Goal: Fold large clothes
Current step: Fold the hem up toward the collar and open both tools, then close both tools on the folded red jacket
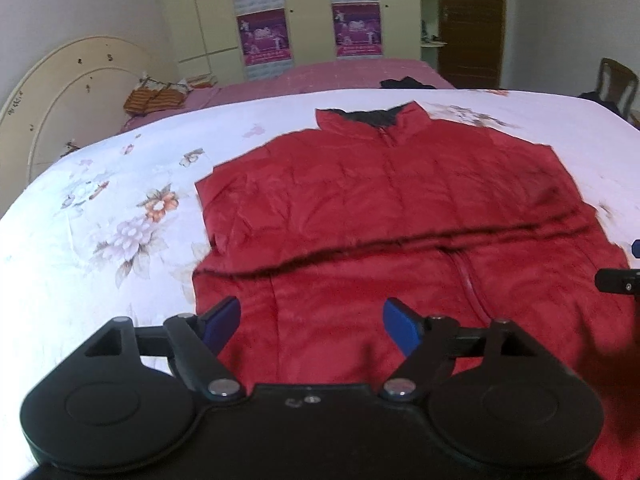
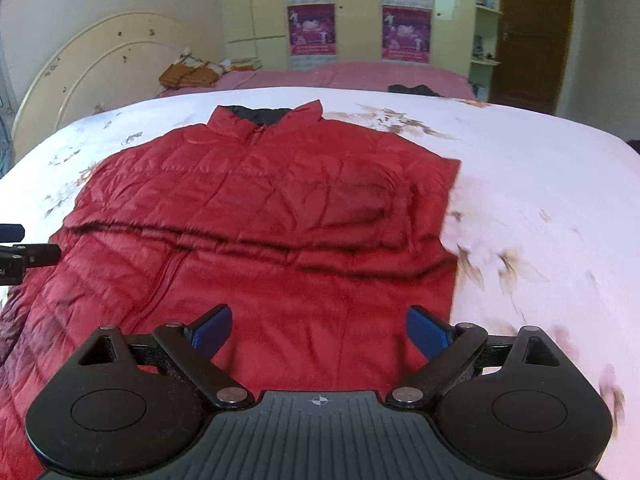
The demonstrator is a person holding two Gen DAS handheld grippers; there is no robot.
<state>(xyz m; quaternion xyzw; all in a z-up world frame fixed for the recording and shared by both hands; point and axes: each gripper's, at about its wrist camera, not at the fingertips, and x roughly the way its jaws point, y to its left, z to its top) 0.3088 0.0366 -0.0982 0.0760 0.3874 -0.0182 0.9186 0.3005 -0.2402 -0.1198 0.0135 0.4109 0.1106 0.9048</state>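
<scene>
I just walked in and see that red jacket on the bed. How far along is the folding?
Done: the red puffer jacket lies zipped and flat on the floral bedsheet, no sleeves sticking out, and a crease crosses it where the near part seems folded over. In hand: nothing; the left gripper and the right gripper are both open above the near edge. Left: probably further folds into a compact bundle.

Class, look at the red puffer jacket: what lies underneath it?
The red puffer jacket lies flat on a white floral bedsheet. The sheet shows around it; the part beneath, and anything under the jacket, is covered.
</scene>
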